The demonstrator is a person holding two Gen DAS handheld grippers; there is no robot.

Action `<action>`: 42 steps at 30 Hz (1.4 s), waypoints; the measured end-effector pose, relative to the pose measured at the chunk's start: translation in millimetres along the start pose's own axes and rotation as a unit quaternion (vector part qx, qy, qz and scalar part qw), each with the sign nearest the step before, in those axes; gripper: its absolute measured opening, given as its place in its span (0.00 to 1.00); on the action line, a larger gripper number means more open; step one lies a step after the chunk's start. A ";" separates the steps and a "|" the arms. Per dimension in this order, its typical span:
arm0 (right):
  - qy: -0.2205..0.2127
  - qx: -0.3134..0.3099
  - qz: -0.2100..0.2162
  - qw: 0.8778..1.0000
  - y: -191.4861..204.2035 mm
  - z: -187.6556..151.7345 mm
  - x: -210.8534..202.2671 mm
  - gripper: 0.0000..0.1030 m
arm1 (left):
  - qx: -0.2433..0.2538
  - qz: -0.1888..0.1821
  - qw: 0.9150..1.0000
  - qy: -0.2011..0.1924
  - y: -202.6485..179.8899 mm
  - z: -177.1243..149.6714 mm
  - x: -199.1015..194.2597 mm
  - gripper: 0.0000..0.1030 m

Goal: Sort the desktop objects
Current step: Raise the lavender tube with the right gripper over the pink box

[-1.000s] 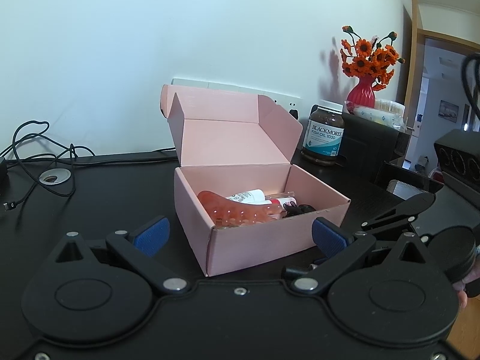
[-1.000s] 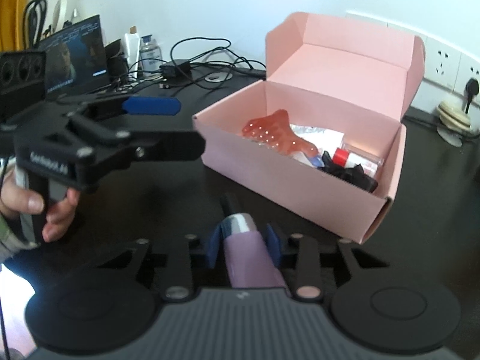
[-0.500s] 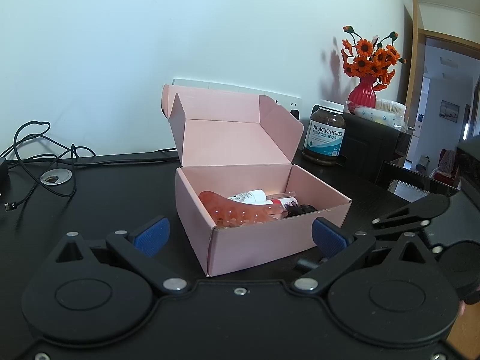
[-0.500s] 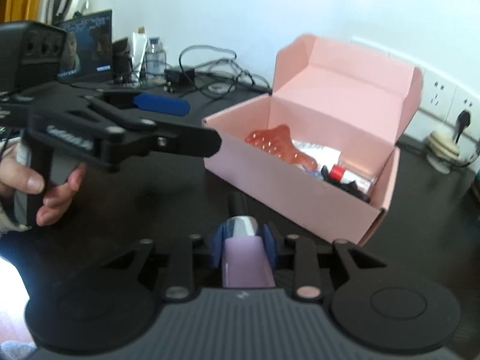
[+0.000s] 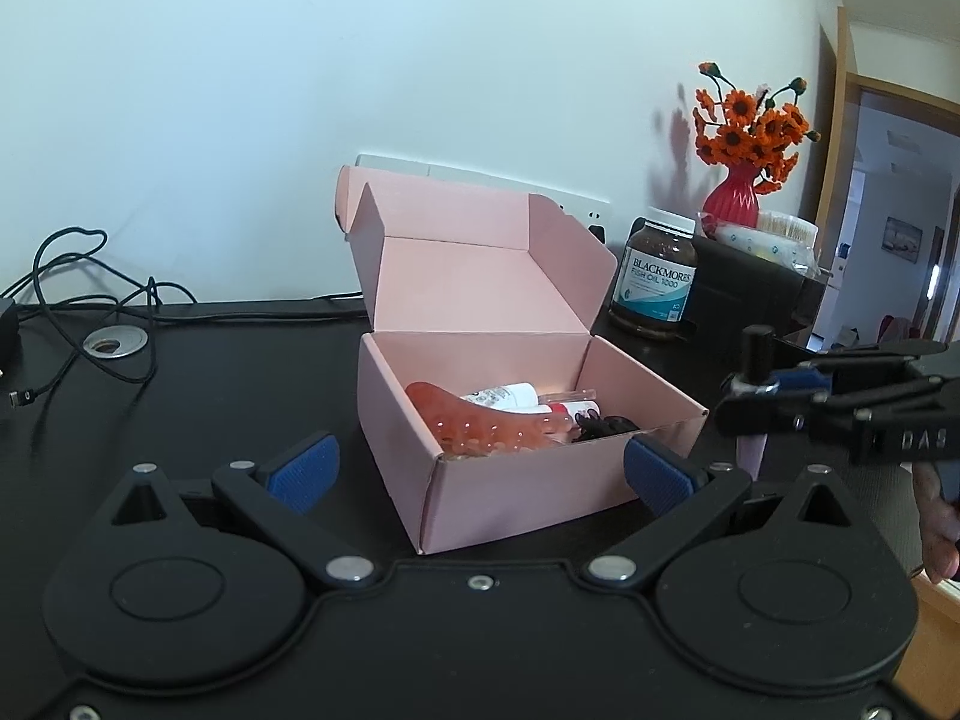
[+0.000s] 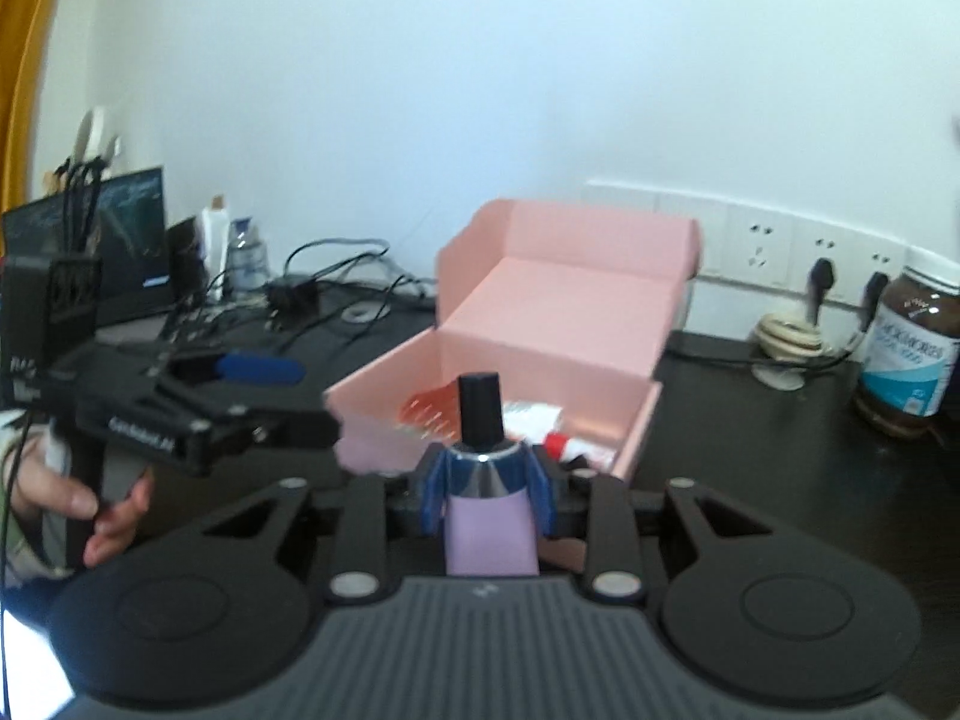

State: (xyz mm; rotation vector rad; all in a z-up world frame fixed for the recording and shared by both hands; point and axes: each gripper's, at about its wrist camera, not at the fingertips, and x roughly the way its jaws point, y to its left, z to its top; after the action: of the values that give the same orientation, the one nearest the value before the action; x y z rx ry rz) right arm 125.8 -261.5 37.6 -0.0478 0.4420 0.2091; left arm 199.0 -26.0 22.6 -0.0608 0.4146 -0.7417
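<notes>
The right gripper [image 6: 485,483] pinches a lilac bottle [image 6: 489,531] upright beside the pink box [image 5: 528,420], the left gripper [image 5: 477,468] gapes empty; the slim bottle may slip and miss the box.

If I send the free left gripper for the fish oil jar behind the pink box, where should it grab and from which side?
Grip the fish oil jar across its round labelled body, below the lid, coming in level from the front. It stands upright with a black cabinet close on its right and the pink box on its left. The left gripper is open.
</notes>
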 end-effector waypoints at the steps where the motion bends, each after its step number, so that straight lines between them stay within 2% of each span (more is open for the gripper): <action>1: -0.004 0.004 -0.003 1.000 -2.4 1.3 -0.7 0.27 | -0.001 0.000 1.000 0.000 0.5 0.1 0.2 1.00; 7: -0.029 0.025 -0.002 0.999 -9.7 11.8 -7.9 0.27 | 0.003 0.000 1.000 0.000 -0.7 0.4 0.4 1.00; 16: -0.075 0.013 0.002 0.997 -0.1 40.8 -16.6 0.27 | 0.006 0.000 1.000 -0.001 -1.9 -0.1 -0.4 1.00; 33: -0.107 0.004 0.013 0.994 11.7 70.7 8.5 0.27 | 0.005 -0.002 1.000 0.001 -0.9 0.4 0.9 1.00; 42: -0.101 0.014 0.009 0.995 4.7 64.6 17.8 0.27 | 0.004 -0.003 1.000 0.002 -0.4 0.5 1.8 1.00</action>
State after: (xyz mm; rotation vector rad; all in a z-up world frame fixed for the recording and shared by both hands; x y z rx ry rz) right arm 167.6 -247.6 88.4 0.0051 0.2439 0.2233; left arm 200.1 -27.5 22.4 -0.0527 0.4158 -0.7490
